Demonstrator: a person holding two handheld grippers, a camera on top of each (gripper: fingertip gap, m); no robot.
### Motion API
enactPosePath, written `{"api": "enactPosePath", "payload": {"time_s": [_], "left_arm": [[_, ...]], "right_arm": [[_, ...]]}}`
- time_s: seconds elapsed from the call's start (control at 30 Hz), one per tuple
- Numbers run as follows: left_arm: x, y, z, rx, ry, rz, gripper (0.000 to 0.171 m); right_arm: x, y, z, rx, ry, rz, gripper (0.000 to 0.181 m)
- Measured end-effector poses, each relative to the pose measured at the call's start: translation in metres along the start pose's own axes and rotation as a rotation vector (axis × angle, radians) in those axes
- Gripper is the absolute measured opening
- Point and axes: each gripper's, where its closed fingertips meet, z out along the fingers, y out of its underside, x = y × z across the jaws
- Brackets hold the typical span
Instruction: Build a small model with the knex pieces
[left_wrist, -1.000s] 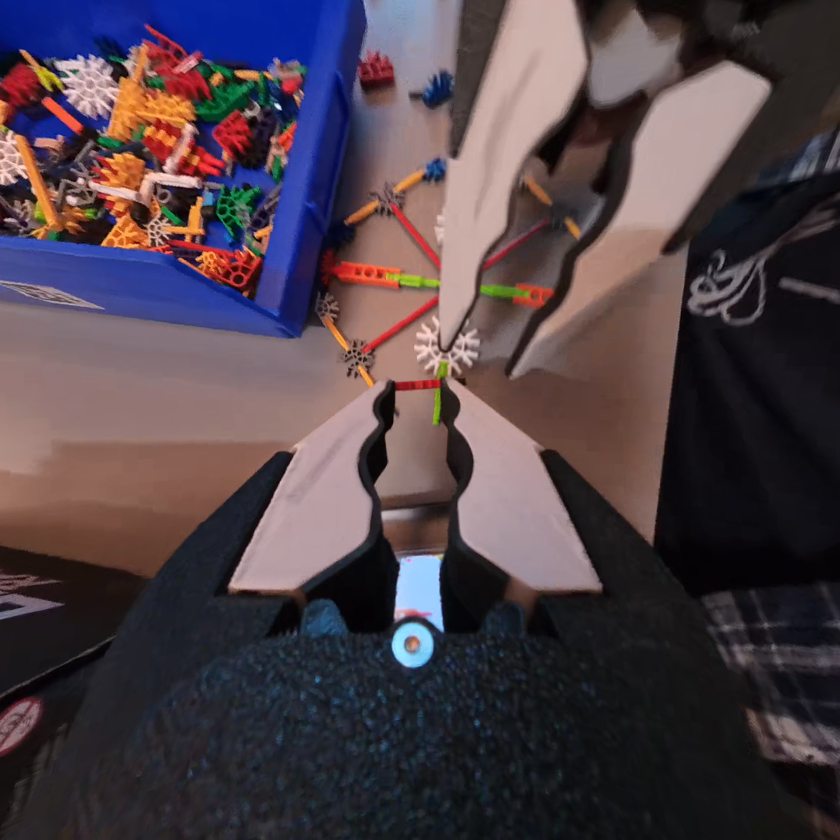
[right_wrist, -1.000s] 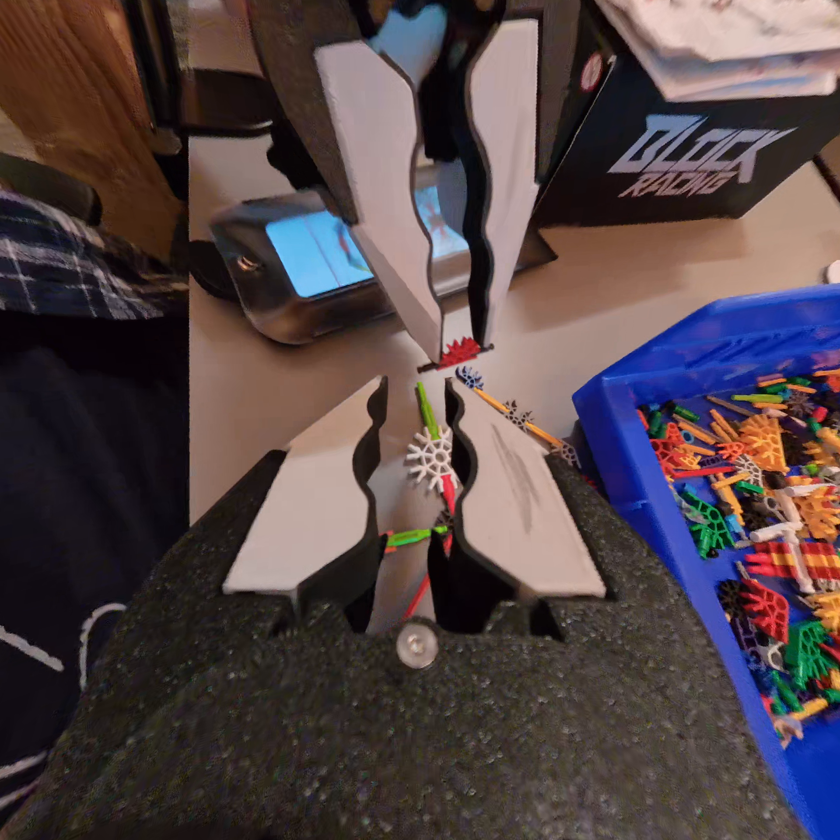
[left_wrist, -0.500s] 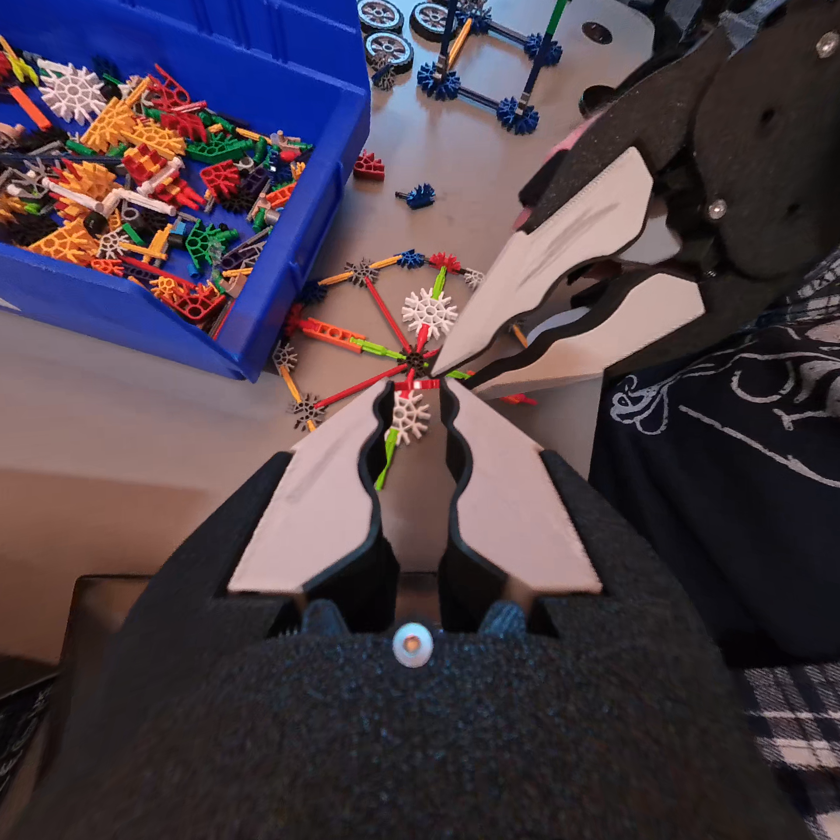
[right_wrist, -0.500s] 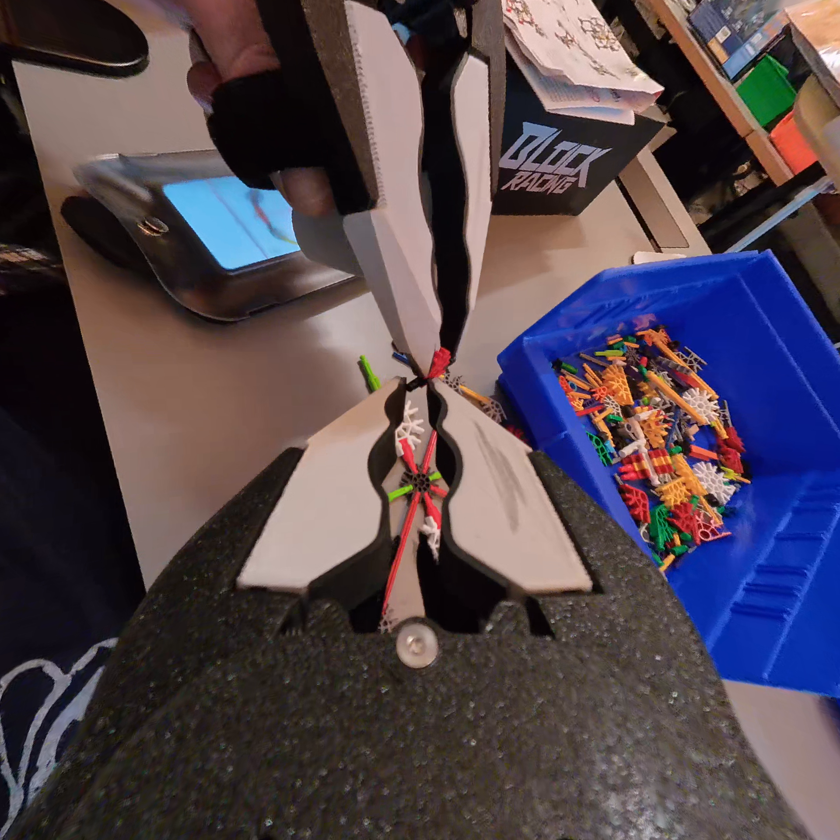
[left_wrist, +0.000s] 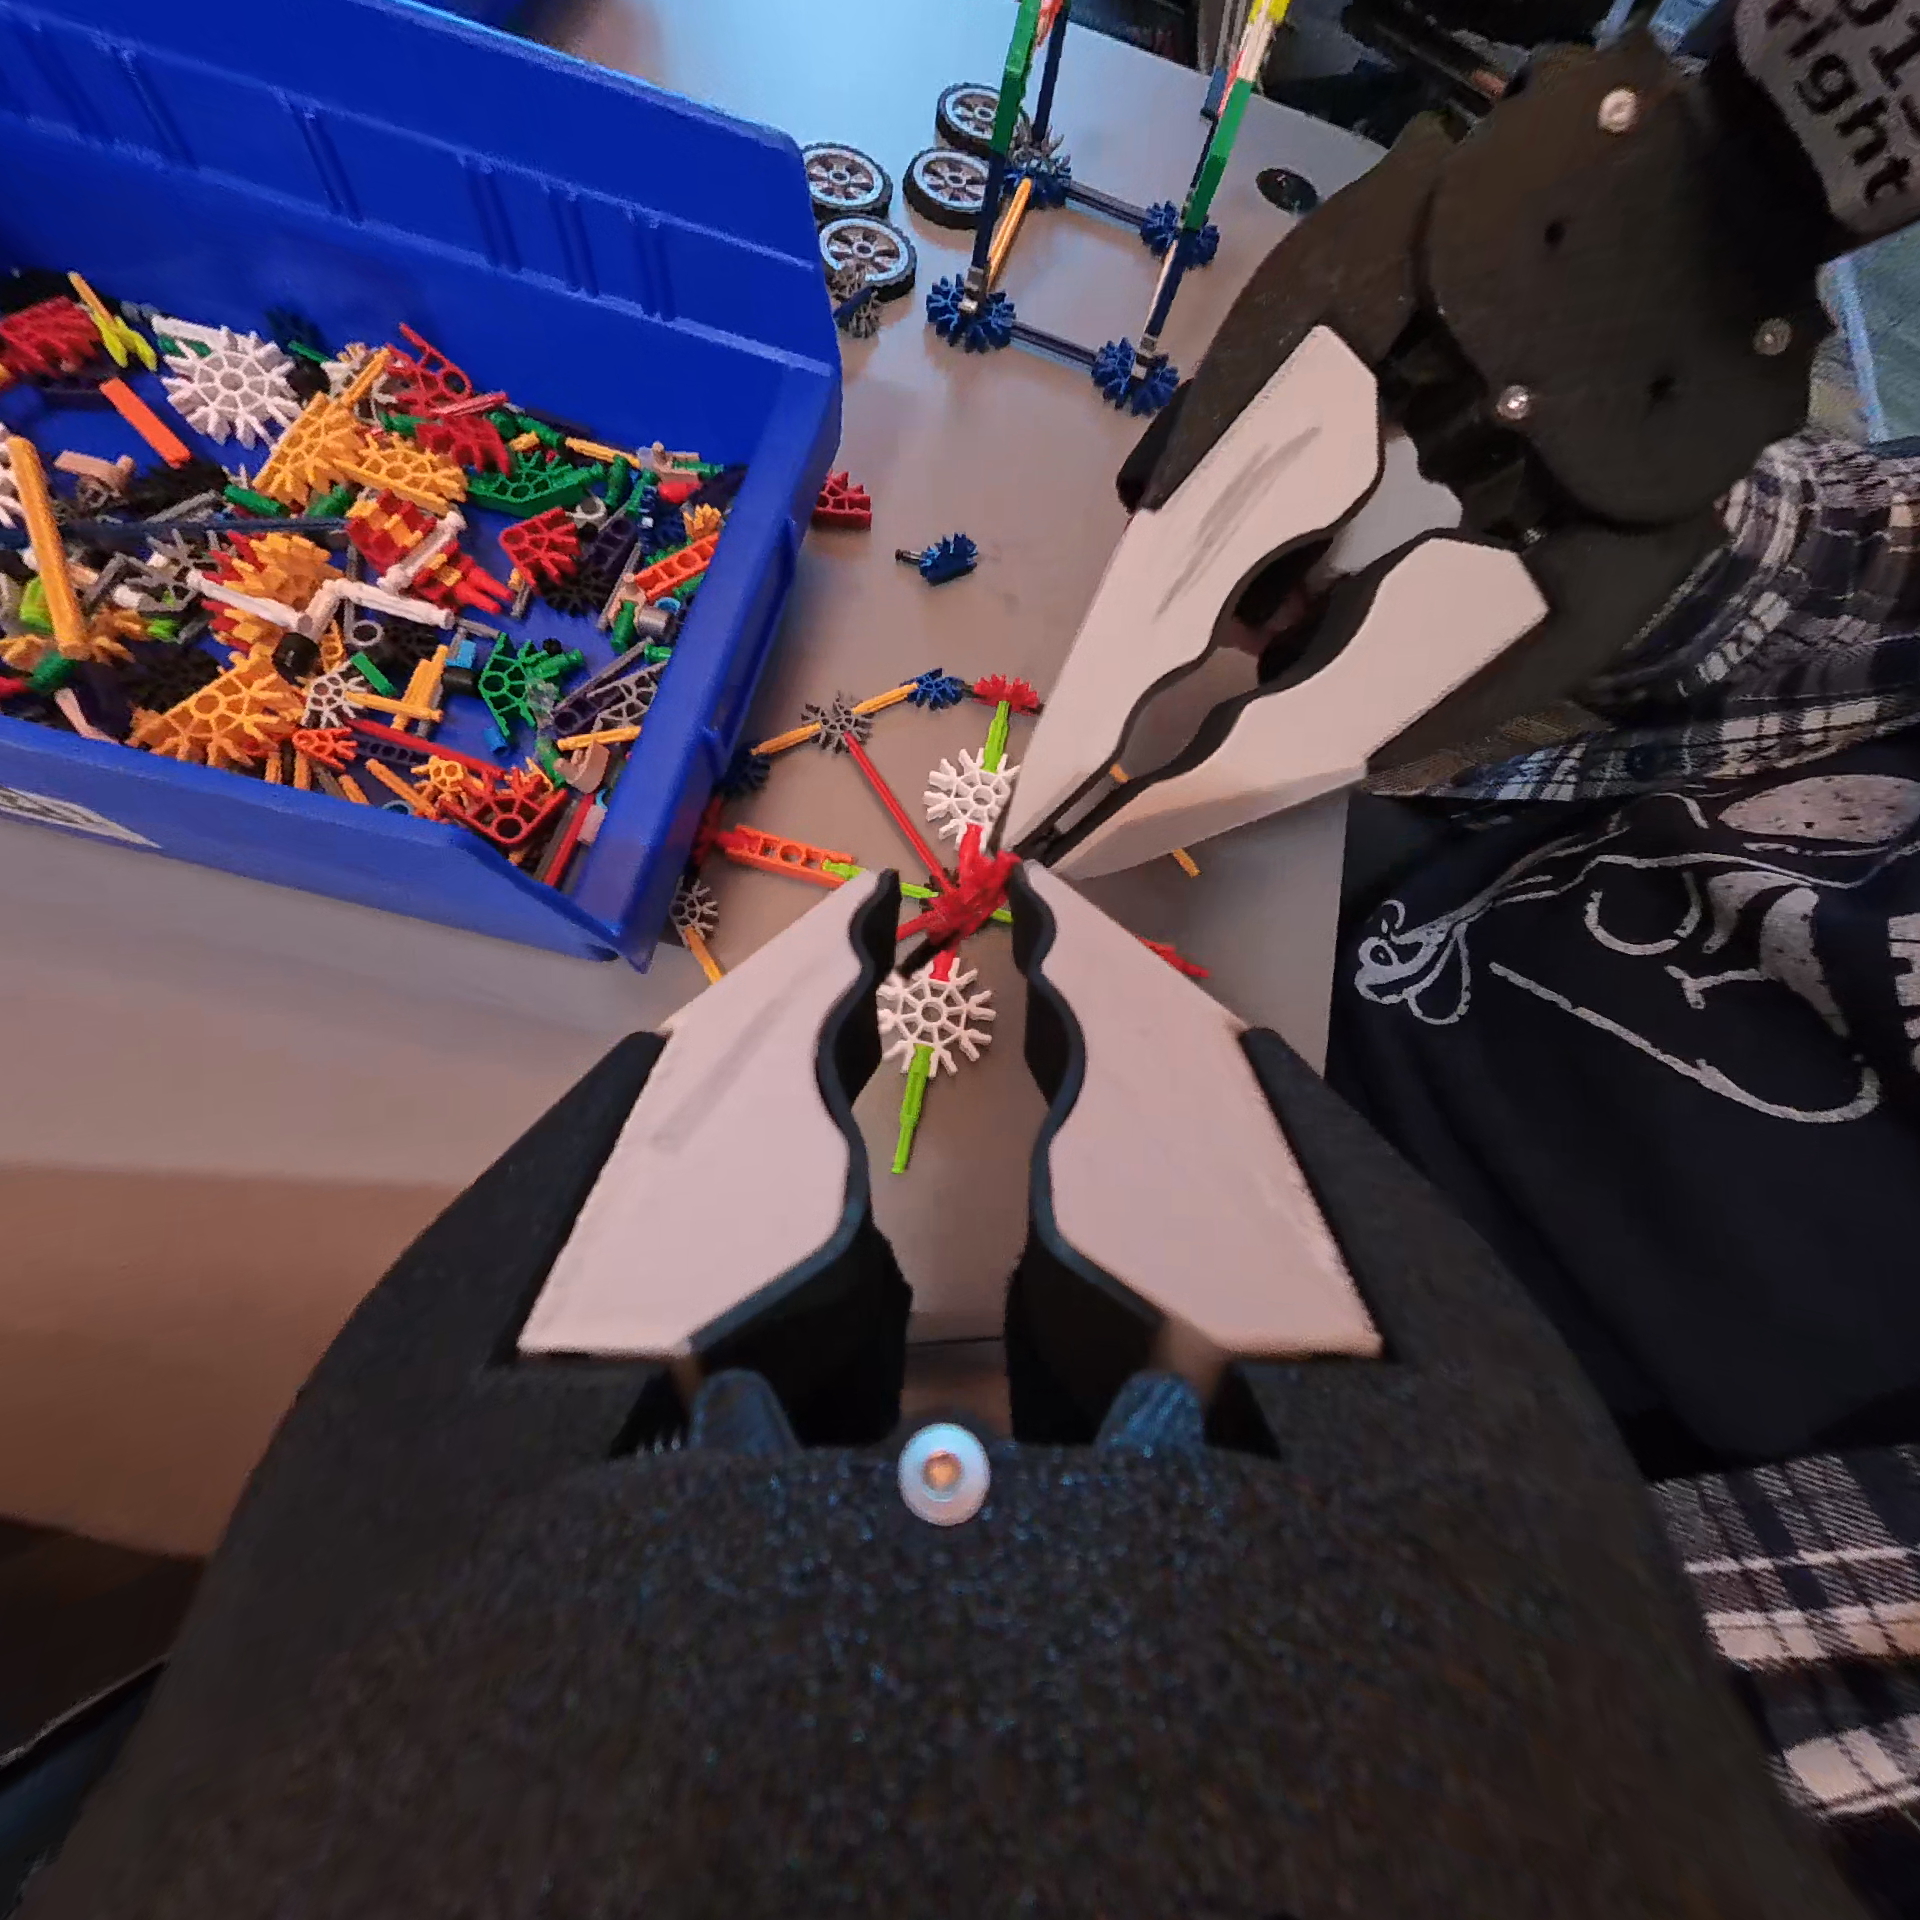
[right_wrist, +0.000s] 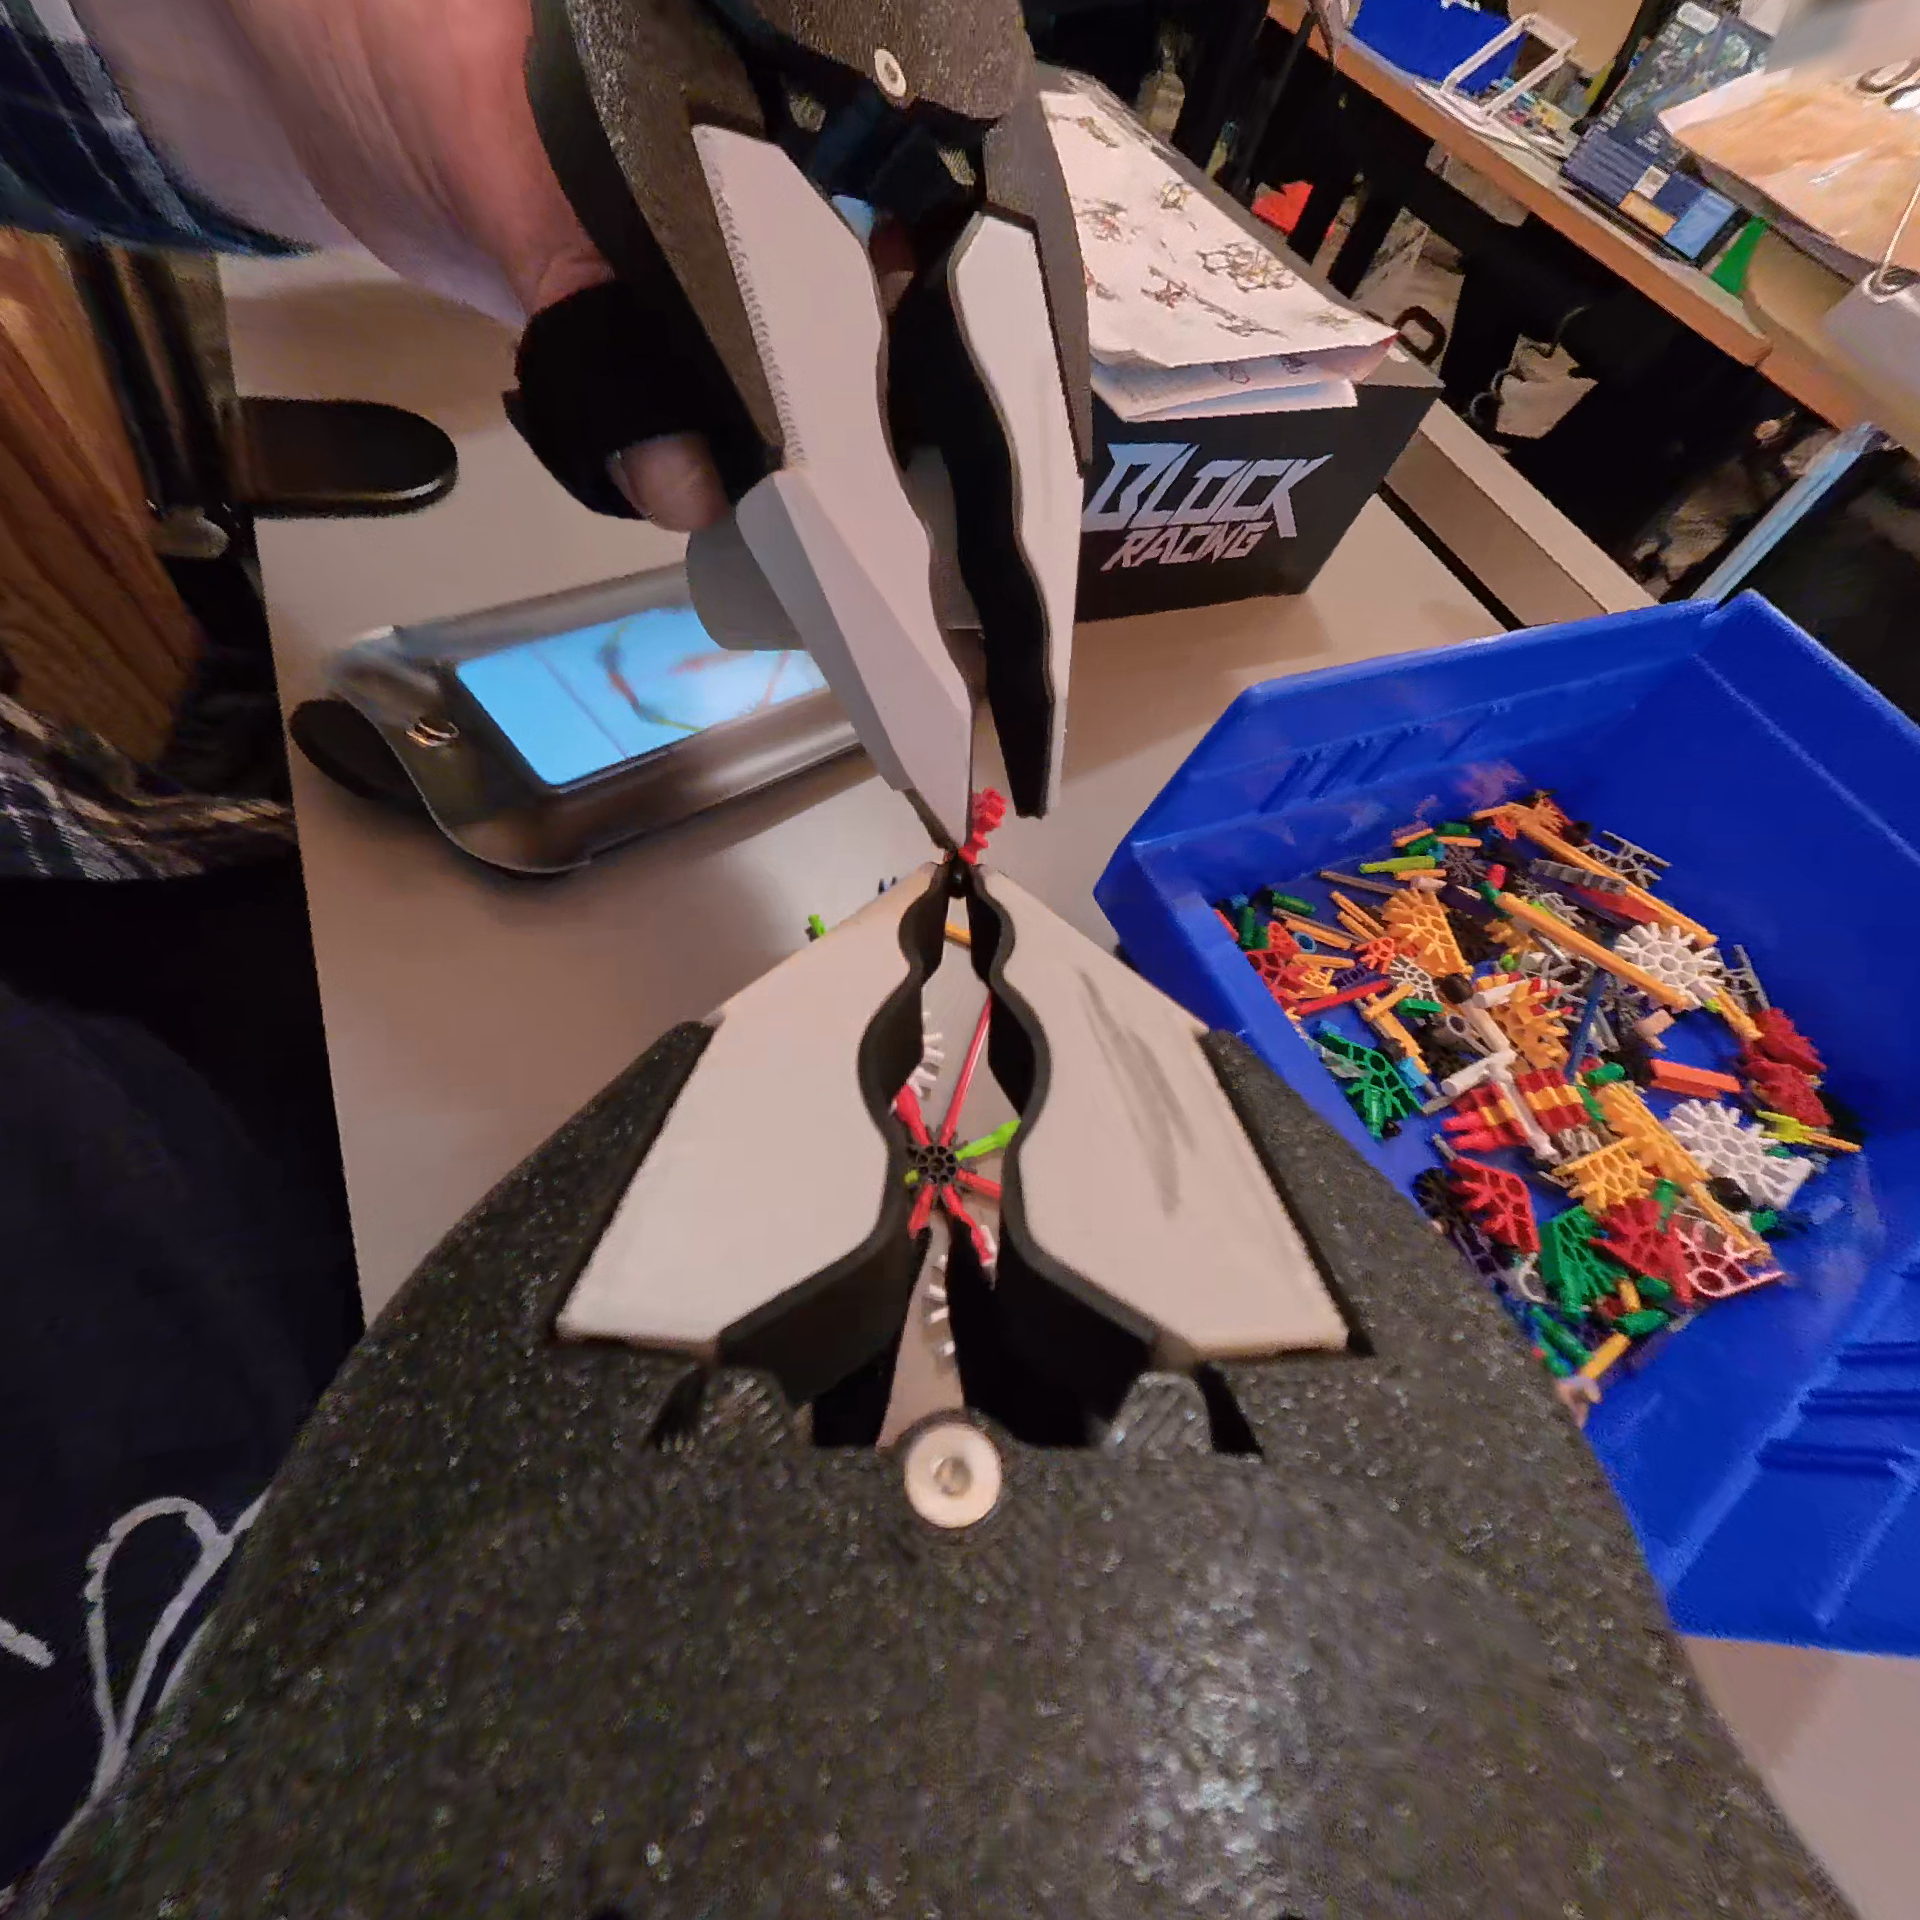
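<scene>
Two claws meet tip to tip over a rod-and-connector wheel on the desk.

The left claw (left_wrist: 954, 902) is narrowed on a small red connector (left_wrist: 971, 891). The right claw (right_wrist: 963, 871), pinched nearly closed, touches that piece above the spoked wheel (left_wrist: 902, 821); whether it grips is unclear. Beyond sits a blue bin (left_wrist: 717, 623).

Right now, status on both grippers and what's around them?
Left gripper shut on red connector. Right gripper shut on spoked wheel, tips meeting. Blue bin beside it, apart.
</scene>
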Motion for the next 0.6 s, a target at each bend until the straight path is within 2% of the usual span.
{"api": "enactPosePath", "payload": {"time_s": [0.37, 0.6], "left_arm": [[0.004, 0.002, -0.002, 0.004, 0.039, 0.029, 0.018], [0.027, 0.004, 0.006, -0.017, 0.136, 0.102, 0.019]], "right_arm": [[-0.005, 0.003, -0.012, 0.078, -0.105, 0.143, 0.002], [-0.011, 0.007, -0.026, 0.111, -0.185, 0.205, 0.003]]}}
